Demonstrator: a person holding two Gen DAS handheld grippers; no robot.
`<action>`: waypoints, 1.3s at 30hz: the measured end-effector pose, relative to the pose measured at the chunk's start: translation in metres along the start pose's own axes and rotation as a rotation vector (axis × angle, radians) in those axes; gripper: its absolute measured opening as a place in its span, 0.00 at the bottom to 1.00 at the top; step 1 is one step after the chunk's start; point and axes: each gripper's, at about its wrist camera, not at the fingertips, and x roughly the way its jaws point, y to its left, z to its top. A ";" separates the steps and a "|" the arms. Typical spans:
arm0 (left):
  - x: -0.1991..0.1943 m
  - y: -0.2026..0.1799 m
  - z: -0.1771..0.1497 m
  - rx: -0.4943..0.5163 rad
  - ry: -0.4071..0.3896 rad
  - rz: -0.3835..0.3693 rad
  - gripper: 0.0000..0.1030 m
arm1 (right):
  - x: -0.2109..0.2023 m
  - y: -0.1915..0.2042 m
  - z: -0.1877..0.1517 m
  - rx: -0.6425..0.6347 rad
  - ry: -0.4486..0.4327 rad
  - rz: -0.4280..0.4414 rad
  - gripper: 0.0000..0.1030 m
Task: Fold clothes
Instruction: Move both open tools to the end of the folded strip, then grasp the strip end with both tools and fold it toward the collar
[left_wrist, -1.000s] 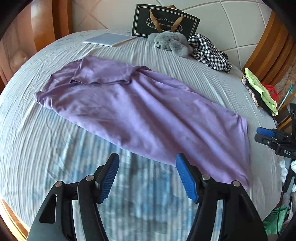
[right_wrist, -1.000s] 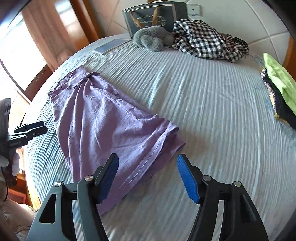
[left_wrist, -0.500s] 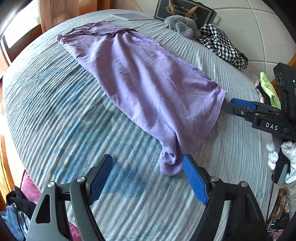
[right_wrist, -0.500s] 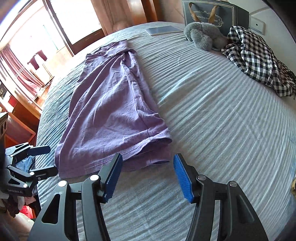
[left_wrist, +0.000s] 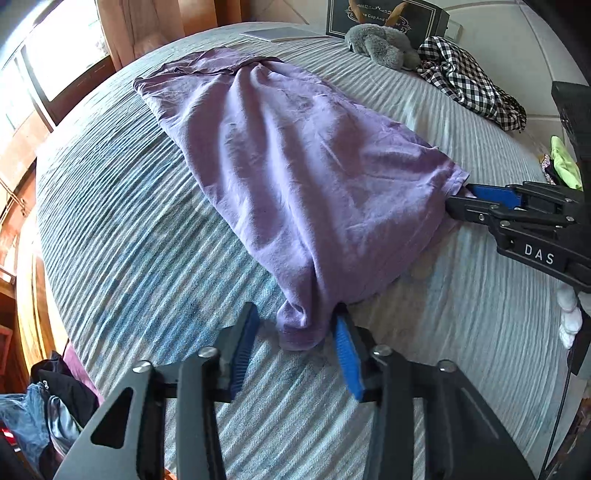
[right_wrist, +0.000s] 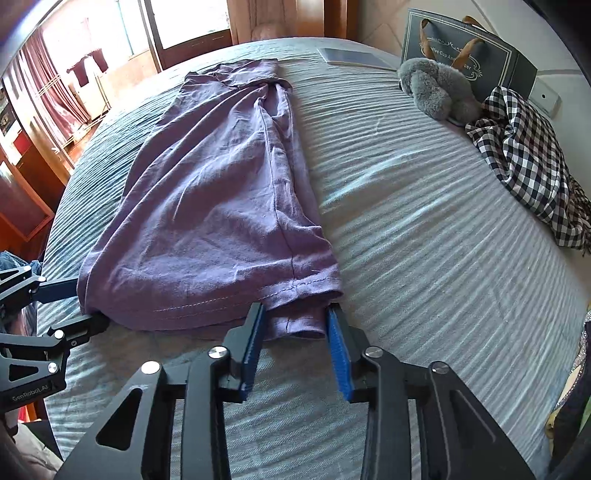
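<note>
Through my left wrist camera, the purple garment (left_wrist: 295, 177) lies lengthwise on the bed (left_wrist: 147, 229), folded into a long strip over the pale striped cover. My left claw (left_wrist: 295, 339) points down at its near corner. That corner is bunched into a small roll between the two blue pads; the right-hand pad touches the cloth, while a gap shows at the left-hand one. The jaws are closing on it, not yet clamped. At the right edge my right claw (left_wrist: 469, 197) reaches in from the side to the other hem corner, where purple cloth sits between its tips. A gloved hand (left_wrist: 570, 317) shows beneath it. Farther back sit a grey plush toy (left_wrist: 380, 46), a dark gift bag (left_wrist: 384, 16), a checked shirt (left_wrist: 469, 85) and a flat notebook (left_wrist: 277, 33).

Through my right wrist camera, the same garment (right_wrist: 207, 206) stretches away from me, its stitched hem nearest. My right claw (right_wrist: 293, 332) straddles the right hem corner, with a flap of the lower layer lying between the pads. The jaws are closing, and I see small gaps on both sides. My left claw (right_wrist: 88, 306) comes in from the left edge at the opposite hem corner, its tips against the cloth.
</note>
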 end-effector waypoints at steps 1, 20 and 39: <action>-0.001 -0.001 0.002 0.008 0.004 -0.009 0.14 | 0.000 0.000 0.000 0.001 0.000 0.019 0.10; -0.051 0.105 0.140 -0.012 -0.220 -0.064 0.07 | -0.016 0.001 0.154 0.085 -0.273 0.173 0.06; 0.069 0.304 0.318 -0.029 -0.091 -0.143 0.57 | 0.149 0.021 0.406 0.176 -0.166 0.092 0.54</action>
